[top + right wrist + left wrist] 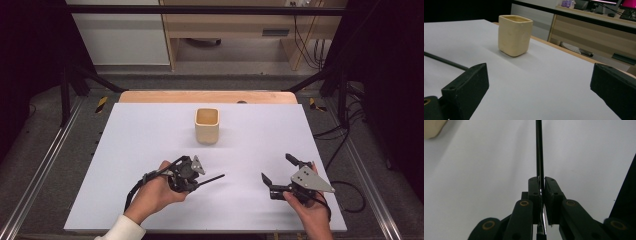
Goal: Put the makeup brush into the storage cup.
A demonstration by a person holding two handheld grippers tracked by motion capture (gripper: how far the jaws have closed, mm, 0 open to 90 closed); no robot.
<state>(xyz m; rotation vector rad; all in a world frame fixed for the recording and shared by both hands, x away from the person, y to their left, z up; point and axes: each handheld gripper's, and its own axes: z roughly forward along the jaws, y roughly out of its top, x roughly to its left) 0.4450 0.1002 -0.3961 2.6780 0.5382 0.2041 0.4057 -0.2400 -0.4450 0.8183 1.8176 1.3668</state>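
Clamped tight in the left gripper (pixel 196 181), low and left of centre in the high view: a thin, straight black rod (pixel 211 180), pen-like and smooth, with its free end poking out toward the middle of the frame. Gripped near one end, probably so the long free part can be aimed and dropped tip-first into a holder. Seen along the left gripper's own fingers (pixel 534 192), pads pressed flat on either side of the rod (pixel 539 152), a sliver of shiny metal at the pinch, the shaft running straight up the frame over bare white surface. Above centre in the high view, standing upright and well apart from both hands: a cream-coloured square cup (pixel 207 125) with rounded corners, matte and slightly uneven walls, open mouth up, a likely receptacle. Low and right, the right gripper (pixel 280 171) hanging free with fingers spread wide and nothing between them, seemingly waiting or ready to steady the cup (pixel 515 35). Underneath everything, a smooth, flat white counter (pixel 125 150) with a pale wooden edge at the far side. Matte black, blocky pads on both tools.
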